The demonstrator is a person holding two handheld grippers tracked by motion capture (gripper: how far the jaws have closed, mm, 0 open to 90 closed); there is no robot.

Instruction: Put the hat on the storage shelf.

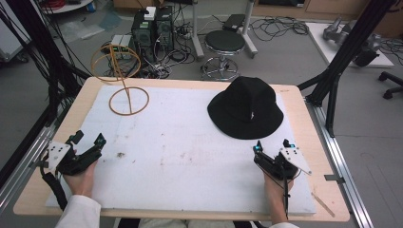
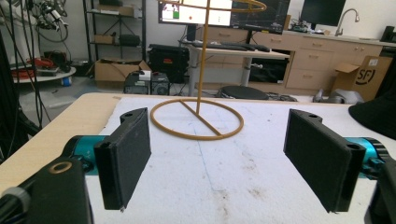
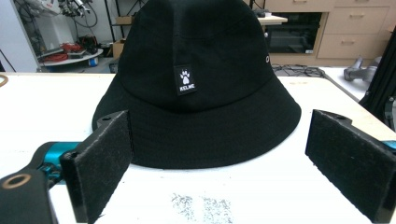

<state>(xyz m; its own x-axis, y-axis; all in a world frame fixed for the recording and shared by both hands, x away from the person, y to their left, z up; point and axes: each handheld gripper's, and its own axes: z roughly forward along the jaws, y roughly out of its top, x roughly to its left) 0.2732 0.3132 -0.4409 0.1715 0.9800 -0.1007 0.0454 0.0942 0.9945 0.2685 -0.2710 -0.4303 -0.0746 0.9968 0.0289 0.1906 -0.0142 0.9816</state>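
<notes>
You can read "KELME" under a white paw print on the black hat's (image 3: 201, 93) small label (image 3: 185, 80); "SF" marks the cardboard box (image 2: 365, 74).

White sleeve (image 1: 78, 213); black grippers, teal joints.

overhead view faces forward; gripper views sit low, sharing white mat (image 1: 190, 142).

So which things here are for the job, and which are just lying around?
For the job:
- black bucket hat, in front of the open right gripper
- yellow wire stand, in front of the open left gripper

Just lying about:
- round stool on the floor behind the table
- computer boxes and cables on the floor
</notes>
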